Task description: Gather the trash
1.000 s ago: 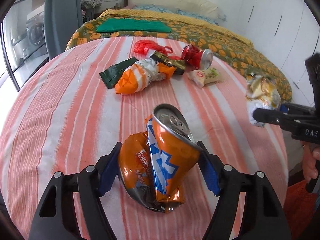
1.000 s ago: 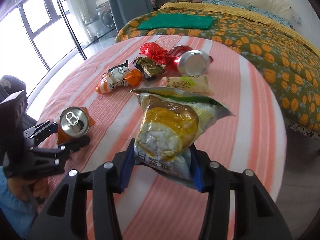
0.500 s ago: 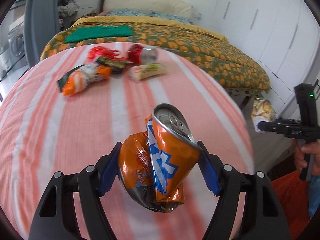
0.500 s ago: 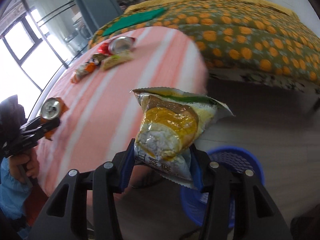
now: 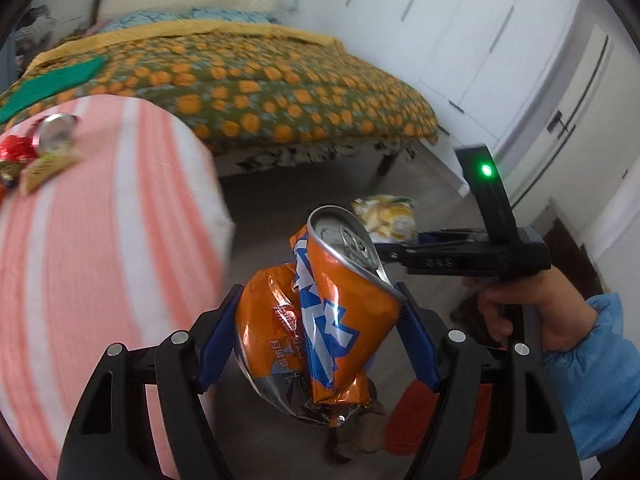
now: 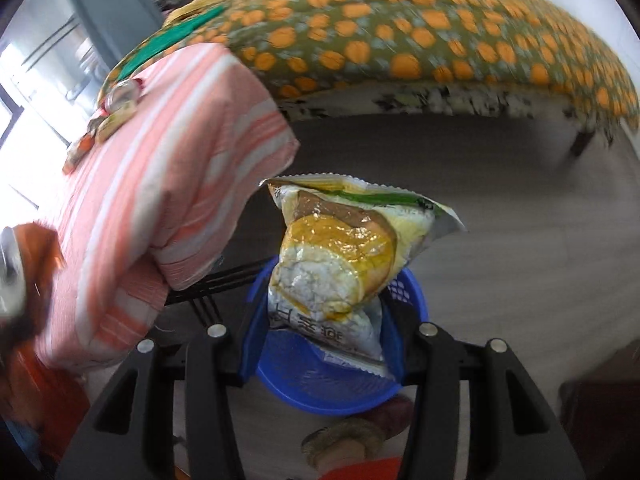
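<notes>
Bed [image 5: 280, 92] with orange-patterned cover stood upper centre; white wardrobe doors [image 5: 500, 40] upper right; grey floor [image 6: 500, 200] below; bright window [image 6: 24, 92] far left.

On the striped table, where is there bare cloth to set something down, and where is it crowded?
The pink-and-white striped tablecloth is bare from its near rounded edge up to the litter. It is crowded only at the far end, where the red crushed can, a beige wrapper and red foil cluster. The blue plastic basket on the floor shows bare bottom below the yellow snack bag.
</notes>
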The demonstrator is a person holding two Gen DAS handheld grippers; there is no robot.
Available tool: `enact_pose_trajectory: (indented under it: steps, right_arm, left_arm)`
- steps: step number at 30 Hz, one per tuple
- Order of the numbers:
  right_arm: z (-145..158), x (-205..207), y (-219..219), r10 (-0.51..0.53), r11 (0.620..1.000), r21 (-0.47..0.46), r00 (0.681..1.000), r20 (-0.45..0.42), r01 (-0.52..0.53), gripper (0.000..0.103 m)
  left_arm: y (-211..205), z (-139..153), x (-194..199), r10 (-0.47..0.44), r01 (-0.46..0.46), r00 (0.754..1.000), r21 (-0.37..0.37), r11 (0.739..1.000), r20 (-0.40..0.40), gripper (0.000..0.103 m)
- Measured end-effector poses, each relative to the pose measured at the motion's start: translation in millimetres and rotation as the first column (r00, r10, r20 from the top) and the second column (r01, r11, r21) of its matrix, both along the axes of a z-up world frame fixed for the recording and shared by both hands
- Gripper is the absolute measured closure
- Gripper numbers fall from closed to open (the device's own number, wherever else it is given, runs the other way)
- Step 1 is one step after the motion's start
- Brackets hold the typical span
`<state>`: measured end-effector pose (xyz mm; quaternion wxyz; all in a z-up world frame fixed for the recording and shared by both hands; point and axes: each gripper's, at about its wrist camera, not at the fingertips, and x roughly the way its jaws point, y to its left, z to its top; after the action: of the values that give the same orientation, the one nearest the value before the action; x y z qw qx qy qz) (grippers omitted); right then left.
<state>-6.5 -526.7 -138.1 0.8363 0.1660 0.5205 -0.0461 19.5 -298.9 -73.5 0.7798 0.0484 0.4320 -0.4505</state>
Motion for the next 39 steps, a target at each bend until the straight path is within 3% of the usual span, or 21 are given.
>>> enact_pose_trajectory:
  steps: [3, 8, 14, 22, 23, 25, 28, 33, 39]
  right_arm:
    - [-11.2, 0.9, -10.3, -0.027, 0.998, 0.059, 0.999, -0.019, 0.028, 0.055]
    - [-24.2, 4.4, -21.8, -0.059, 0.997, 0.052, 0.996, -0.065, 0.062, 0.055]
    - [-41.4, 6.6, -30.1, -0.09, 0.991, 0.095, 0.991, -0.097, 0.099, 0.055]
    - [-47.3, 9.0, -39.4, -0.133, 0.978, 0.154, 0.988, -0.077, 0.143, 0.053]
    - [-48.8, 10.0, -40.5, -0.139, 0.974, 0.168, 0.988, -0.072, 0.149, 0.044]
    - [-49.6, 11.2, -43.1, -0.147, 0.966, 0.207, 0.988, -0.053, 0.155, 0.019]
    - [-39.0, 8.9, -46.5, -0.173, 0.965, 0.199, 0.985, -0.013, 0.172, 0.019]
    - [-11.7, 1.3, -52.4, -0.221, 0.97, 0.121, 0.973, 0.071, 0.212, 0.017]
    - [14.3, 0.5, -41.9, -0.22, 0.975, 0.02, 0.962, 0.163, 0.22, 0.013]
  left_arm:
    - [-33.5, -27.5, -14.3, -0.037, 0.039, 0.999, 0.059, 0.998, -0.026, 0.03]
    - [-68.6, -74.0, -18.8, -0.036, 0.04, 0.999, 0.162, 0.986, -0.028, 0.03]
    - [-87.3, -108.9, -15.9, -0.018, 0.025, 0.999, 0.2, 0.98, -0.04, 0.03]
    - [-96.7, -141.1, -11.1, 0.002, 0.007, 0.999, 0.221, 0.975, -0.04, 0.029]
    - [-98.6, -144.3, -8.7, 0.002, 0.008, 0.999, 0.217, 0.976, -0.046, 0.027]
    - [-99.7, -153.8, -4.5, 0.001, 0.014, 0.997, 0.207, 0.978, -0.075, 0.01]
    - [-100.3, -164.3, 3.2, 0.025, -0.001, 0.994, 0.222, 0.975, -0.102, 0.009]
    - [-85.0, -138.2, -8.6, 0.015, 0.002, 0.995, 0.165, 0.986, -0.103, 0.009]
    - [-48.9, -60.8, -31.1, -0.039, 0.039, 0.999, 0.006, 0.999, -0.031, 0.008]
